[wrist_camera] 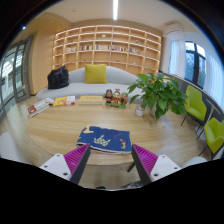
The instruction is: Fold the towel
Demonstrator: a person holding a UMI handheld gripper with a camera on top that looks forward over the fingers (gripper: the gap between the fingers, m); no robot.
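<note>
A blue towel (105, 138) with white and yellow patterns lies flat on the wooden table (60, 125), just ahead of the fingers. My gripper (111, 160) is open, its pink-padded fingers (76, 157) spread wide and empty, held above the table's near edge. The towel's near edge sits between and slightly beyond the fingertips, not touched by them.
A potted green plant (158, 93) stands on the table at the far right. Books (48, 103) and small items (116, 97) lie along the far edge. A grey sofa (92, 82) with a yellow cushion, shelves and green chairs (196, 103) stand around the table.
</note>
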